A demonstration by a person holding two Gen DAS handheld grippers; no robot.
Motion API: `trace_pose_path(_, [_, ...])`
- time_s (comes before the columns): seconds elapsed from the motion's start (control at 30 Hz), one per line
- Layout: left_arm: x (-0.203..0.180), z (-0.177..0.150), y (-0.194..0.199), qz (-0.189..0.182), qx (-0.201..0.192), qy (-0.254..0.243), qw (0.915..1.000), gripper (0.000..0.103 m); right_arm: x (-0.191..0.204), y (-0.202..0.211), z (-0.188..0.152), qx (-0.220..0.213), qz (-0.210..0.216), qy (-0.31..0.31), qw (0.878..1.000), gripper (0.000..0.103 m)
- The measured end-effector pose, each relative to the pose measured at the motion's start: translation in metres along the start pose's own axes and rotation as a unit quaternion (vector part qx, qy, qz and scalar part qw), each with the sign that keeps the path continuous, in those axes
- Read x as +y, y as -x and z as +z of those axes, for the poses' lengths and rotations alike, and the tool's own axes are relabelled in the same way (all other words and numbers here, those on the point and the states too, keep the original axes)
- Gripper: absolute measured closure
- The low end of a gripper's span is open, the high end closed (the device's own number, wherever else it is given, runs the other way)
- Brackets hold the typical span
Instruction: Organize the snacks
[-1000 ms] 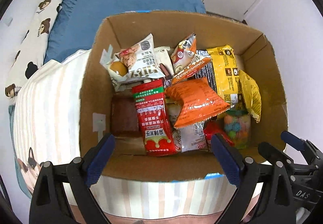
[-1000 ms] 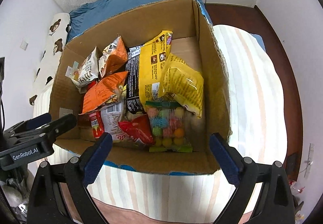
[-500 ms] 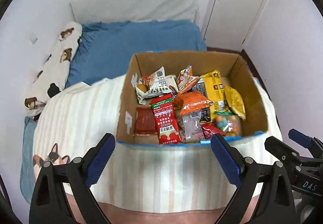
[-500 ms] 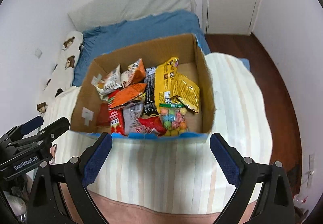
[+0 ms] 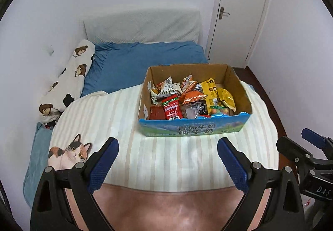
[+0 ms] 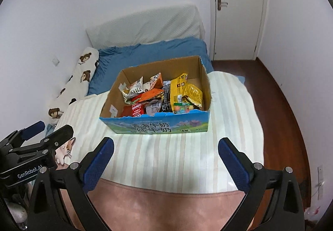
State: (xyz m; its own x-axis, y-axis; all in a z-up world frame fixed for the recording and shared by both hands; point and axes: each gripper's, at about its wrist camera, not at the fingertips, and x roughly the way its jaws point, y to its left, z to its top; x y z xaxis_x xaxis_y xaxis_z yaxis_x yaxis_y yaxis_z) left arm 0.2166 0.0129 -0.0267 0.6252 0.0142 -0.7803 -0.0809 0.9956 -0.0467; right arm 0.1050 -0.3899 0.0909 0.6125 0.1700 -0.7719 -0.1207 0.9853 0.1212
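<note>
snacks (image 5: pixel 191 99) filled a cardboard box (image 5: pixel 194 127) that sat on a striped blanket (image 5: pixel 116 118) spread over the bed. the box was open at the top, with brown inner walls and a blue printed front panel facing the cameras. inside it, a red packet (image 5: pixel 171 109) lay near the front left, an orange bag (image 5: pixel 192 96) sat in the middle, a yellow bag (image 5: pixel 210 90) and a crinkled gold bag (image 5: pixel 228 98) rested toward the right, and a white packet (image 5: pixel 166 90) leaned at the far left. a small bag of coloured candy (image 5: pixel 218 110) sat at the near right edge, partly hidden by the front wall.

the left gripper (image 5: pixel 167 165) hung above the near end of the blanket, well apart from the box, its blue-padded fingers (image 5: pixel 104 163) spread wide with nothing between them. the right gripper (image 6: pixel 166 165) was in the same pose, fingers (image 6: pixel 234 165) wide apart and holding nothing, also well short of the box (image 6: pixel 160 126). each gripper showed at the edge of the other's view.

a cat picture (image 5: pixel 69 152) was printed on the blanket's near left corner. a long pillow with bears (image 5: pixel 66 81) lay along the left wall, a blue sheet (image 5: pixel 145 64) covered the far part of the bed, and a pale headboard cushion (image 5: pixel 143 27) stood against the far wall. a white door (image 5: pixel 239 12) was shut at the far right, beside dark wooden floor (image 6: pixel 281 95).
</note>
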Motion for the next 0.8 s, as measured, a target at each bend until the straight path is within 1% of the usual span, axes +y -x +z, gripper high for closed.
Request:
trace_pose_path(0.13, [0.000, -0.012, 0.026, 0.003, -0.018, 0.000, 0.9998, 0.006, 0.002, 0.029, -0.013, -0.018, -0.001, 0.000, 1.000, 0.001])
trace_pose_path(0.23, [0.003, -0.023, 0.042, 0.007, -0.029, 0.011, 0.9995, 0.006, 0.004, 0.048, -0.021, -0.028, 0.002, 0.003, 1.000, 0.001])
trace_pose_path(0.33, [0.007, -0.034, 0.058, 0.011, -0.045, 0.021, 0.9987, 0.006, 0.009, 0.062, -0.028, -0.038, -0.005, 0.015, 0.999, 0.000])
trace_pose_path(0.43, [0.009, -0.040, 0.067, 0.019, -0.053, 0.021, 0.9982, 0.006, 0.010, 0.074, -0.034, -0.042, 0.001, 0.013, 0.999, 0.000])
trace_pose_path(0.5, [0.009, -0.043, 0.073, 0.024, -0.058, 0.020, 0.9978, 0.000, 0.011, 0.079, -0.037, -0.045, 0.001, 0.012, 0.999, 0.000])
trace_pose_path(0.8, [0.004, -0.045, 0.078, 0.033, -0.062, 0.015, 0.9974, 0.000, 0.010, 0.082, -0.039, -0.055, -0.009, 0.017, 0.998, 0.000])
